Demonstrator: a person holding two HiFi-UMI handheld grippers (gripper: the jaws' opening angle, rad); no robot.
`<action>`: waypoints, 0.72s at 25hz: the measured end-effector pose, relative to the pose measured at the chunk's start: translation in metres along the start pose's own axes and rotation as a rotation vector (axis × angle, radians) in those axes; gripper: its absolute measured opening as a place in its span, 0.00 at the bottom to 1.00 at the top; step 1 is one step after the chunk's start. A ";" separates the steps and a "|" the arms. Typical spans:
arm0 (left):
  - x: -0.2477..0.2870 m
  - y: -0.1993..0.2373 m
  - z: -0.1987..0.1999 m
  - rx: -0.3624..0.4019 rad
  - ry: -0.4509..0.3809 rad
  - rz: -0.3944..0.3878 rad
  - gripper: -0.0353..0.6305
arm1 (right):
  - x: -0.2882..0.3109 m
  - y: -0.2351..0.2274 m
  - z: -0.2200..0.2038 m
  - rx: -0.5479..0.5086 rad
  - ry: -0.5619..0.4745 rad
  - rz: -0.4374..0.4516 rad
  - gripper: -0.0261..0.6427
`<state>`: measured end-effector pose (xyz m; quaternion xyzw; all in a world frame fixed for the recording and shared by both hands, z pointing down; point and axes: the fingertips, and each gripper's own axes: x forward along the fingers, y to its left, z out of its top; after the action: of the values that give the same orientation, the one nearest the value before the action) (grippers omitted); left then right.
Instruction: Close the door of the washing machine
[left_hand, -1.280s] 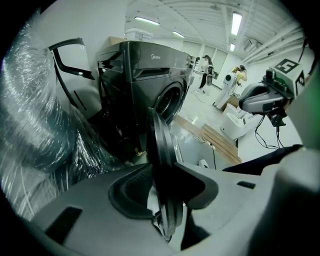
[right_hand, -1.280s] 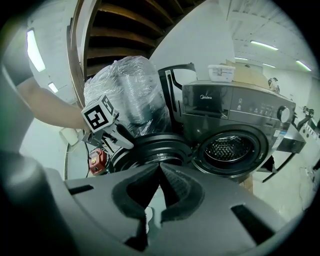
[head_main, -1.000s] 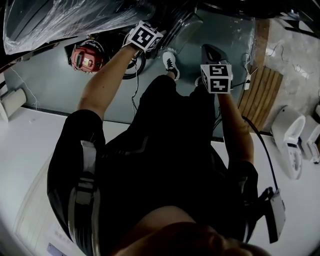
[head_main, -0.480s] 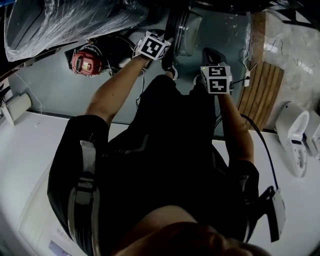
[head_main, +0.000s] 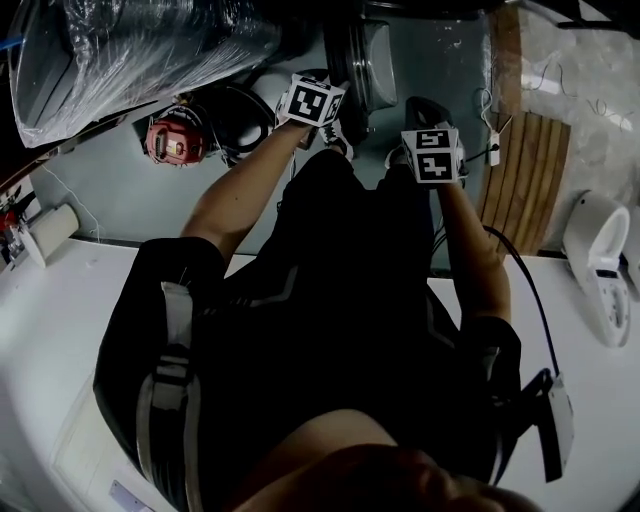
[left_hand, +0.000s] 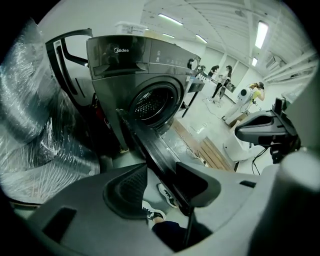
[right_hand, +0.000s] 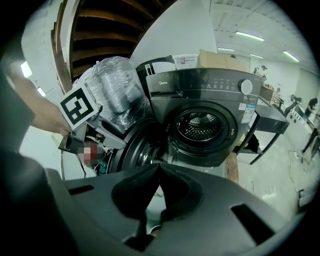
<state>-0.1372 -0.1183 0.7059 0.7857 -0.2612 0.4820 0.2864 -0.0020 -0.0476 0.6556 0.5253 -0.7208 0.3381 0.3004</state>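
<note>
Looking down, head view: the person's arms reached forward; the left gripper (head_main: 330, 118) sat at the rim of the washing machine door (head_main: 372, 62), which stood swung open near the top of the picture; the right gripper (head_main: 426, 112) hung just beside it, apart from the door.
Left gripper view: the jaws stood wide apart, having just been opening; the door's edge ran between them, close by the right pad, and was not pinched; beyond it the washing machine (left_hand: 125, 55) showed its open drum (left_hand: 152, 102).
Right gripper view: the jaw tips met on nothing; the door hung from the left side of the opening and stood well out from the machine's front.
Door's handling: probably stiff and fairly heavy with its glass bowl, and smooth at the rim; best pushed at the free rim, far from the hinge.
Door's lie: round, so it had no true long axis; seen edge-on, it ran from the hinge out toward the person, its inner face turned toward the right gripper.
</note>
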 end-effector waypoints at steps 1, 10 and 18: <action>0.002 -0.003 0.003 -0.011 -0.005 0.004 0.31 | -0.001 -0.006 -0.002 0.005 -0.002 -0.004 0.05; 0.015 -0.029 0.027 -0.096 0.004 0.059 0.32 | -0.014 -0.045 -0.033 0.098 0.015 -0.010 0.05; 0.030 -0.055 0.056 -0.187 -0.024 0.082 0.33 | -0.035 -0.084 -0.060 0.159 0.018 -0.026 0.05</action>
<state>-0.0538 -0.1231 0.7011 0.7501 -0.3405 0.4572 0.3353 0.0930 0.0018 0.6780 0.5540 -0.6819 0.3950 0.2685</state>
